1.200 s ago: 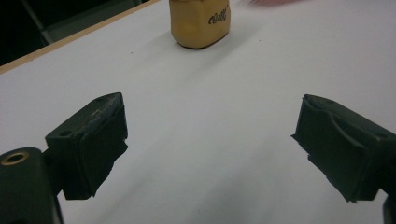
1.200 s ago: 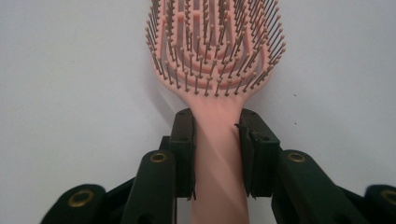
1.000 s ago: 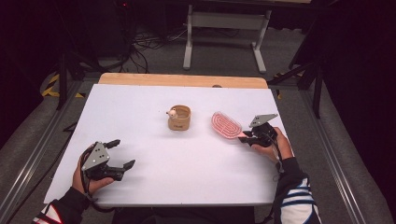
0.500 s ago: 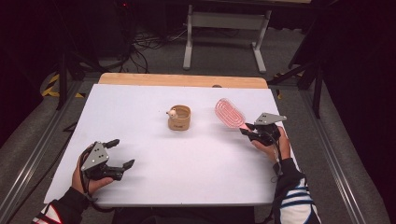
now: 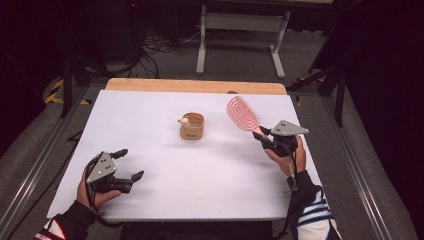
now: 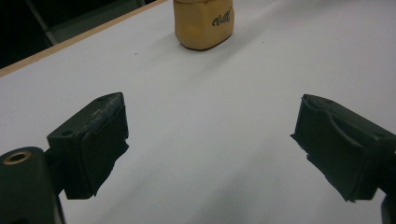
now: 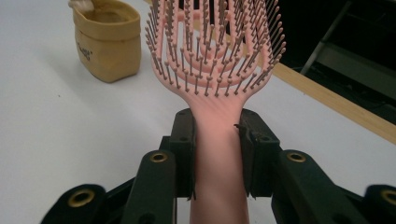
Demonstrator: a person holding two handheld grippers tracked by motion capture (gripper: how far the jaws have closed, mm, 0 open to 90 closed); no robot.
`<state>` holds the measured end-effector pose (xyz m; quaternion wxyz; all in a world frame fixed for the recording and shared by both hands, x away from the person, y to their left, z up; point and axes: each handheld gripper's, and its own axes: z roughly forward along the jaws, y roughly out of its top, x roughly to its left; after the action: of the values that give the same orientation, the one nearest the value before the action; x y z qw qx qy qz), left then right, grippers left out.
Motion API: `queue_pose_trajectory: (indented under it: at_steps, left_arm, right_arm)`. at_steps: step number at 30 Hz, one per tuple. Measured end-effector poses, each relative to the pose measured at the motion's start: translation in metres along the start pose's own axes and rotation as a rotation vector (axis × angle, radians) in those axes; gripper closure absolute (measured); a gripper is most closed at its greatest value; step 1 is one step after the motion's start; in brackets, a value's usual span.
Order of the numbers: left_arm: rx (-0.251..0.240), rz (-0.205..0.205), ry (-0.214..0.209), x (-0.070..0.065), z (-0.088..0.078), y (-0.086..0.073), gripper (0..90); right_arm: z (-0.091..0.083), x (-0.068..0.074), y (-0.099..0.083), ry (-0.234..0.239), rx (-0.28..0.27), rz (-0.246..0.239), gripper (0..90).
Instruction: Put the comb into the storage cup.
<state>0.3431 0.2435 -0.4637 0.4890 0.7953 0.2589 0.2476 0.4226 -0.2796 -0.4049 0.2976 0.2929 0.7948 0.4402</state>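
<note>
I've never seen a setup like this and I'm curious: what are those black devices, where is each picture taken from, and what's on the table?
A person at a white table holds a two-jaw hand-held gripper in each hand. The high view looks down from above; the other two come from cameras riding on each gripper. The left hand-held gripper is open and holds nothing. The right hand-held gripper is shut on the handle of a pink hairbrush, which is raised off the table. A small tan fabric pot stands mid-table.
</note>
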Motion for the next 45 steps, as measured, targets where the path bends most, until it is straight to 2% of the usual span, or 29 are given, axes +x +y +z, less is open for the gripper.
queue_pose_trajectory:
  at_steps: [8, 14, 21, 24, 28, 29, 32, 37, 40, 42, 43, 44, 45]
  left_arm:
    - [-0.007, -0.008, -0.001, -0.001, 0.0, 0.001, 10.8]
    - [-0.013, -0.009, -0.002, -0.001, -0.001, 0.002, 10.8]
    - [-0.017, -0.02, -0.015, -0.003, 0.002, 0.004, 9.4]
    - [-0.033, -0.037, -0.024, -0.004, 0.006, 0.007, 8.5]
    - [-0.052, -0.053, -0.048, -0.005, 0.011, 0.013, 7.5]
    - [-0.059, -0.045, -0.074, -0.006, 0.016, 0.02, 7.1]
    - [-0.074, -0.054, -0.107, -0.007, 0.024, 0.029, 6.7]
    - [-0.139, -0.126, -0.181, -0.009, 0.036, 0.05, 7.8]
    - [-0.158, -0.164, -0.211, -0.013, 0.049, 0.065, 9.8]
    - [-0.165, -0.17, -0.239, -0.018, 0.057, 0.074, 10.1]
    - [-0.165, -0.17, -0.239, -0.018, 0.057, 0.074, 10.9]
    - [-0.177, -0.175, -0.263, -0.023, 0.065, 0.082, 11.7]
    - [-0.177, -0.176, -0.266, -0.026, 0.069, 0.085, 11.9]
  right_arm:
    - [-0.002, 0.023, 0.014, 0.012, -0.076, -0.017, 69.8]
    - [0.001, 0.041, 0.02, 0.038, -0.09, -0.055, 69.8]
    - [0.002, 0.057, 0.023, 0.032, -0.115, -0.076, 69.8]
    - [0.003, 0.064, 0.024, 0.032, -0.124, -0.084, 69.8]
    - [0.007, 0.073, 0.025, 0.047, -0.126, -0.101, 69.8]
    - [0.009, 0.078, 0.026, 0.048, -0.124, -0.111, 69.8]
    - [0.012, 0.085, 0.026, 0.06, -0.129, -0.112, 69.8]
    - [0.018, 0.097, 0.028, 0.08, -0.135, -0.12, 69.8]
    - [0.022, 0.105, 0.029, 0.085, -0.132, -0.135, 69.8]
    - [0.024, 0.11, 0.03, 0.09, -0.129, -0.151, 69.7]
    - [0.025, 0.112, 0.03, 0.09, -0.133, -0.155, 69.8]
    - [0.026, 0.114, 0.03, 0.094, -0.134, -0.157, 69.8]
    - [0.026, 0.115, 0.03, 0.097, -0.134, -0.162, 69.7]
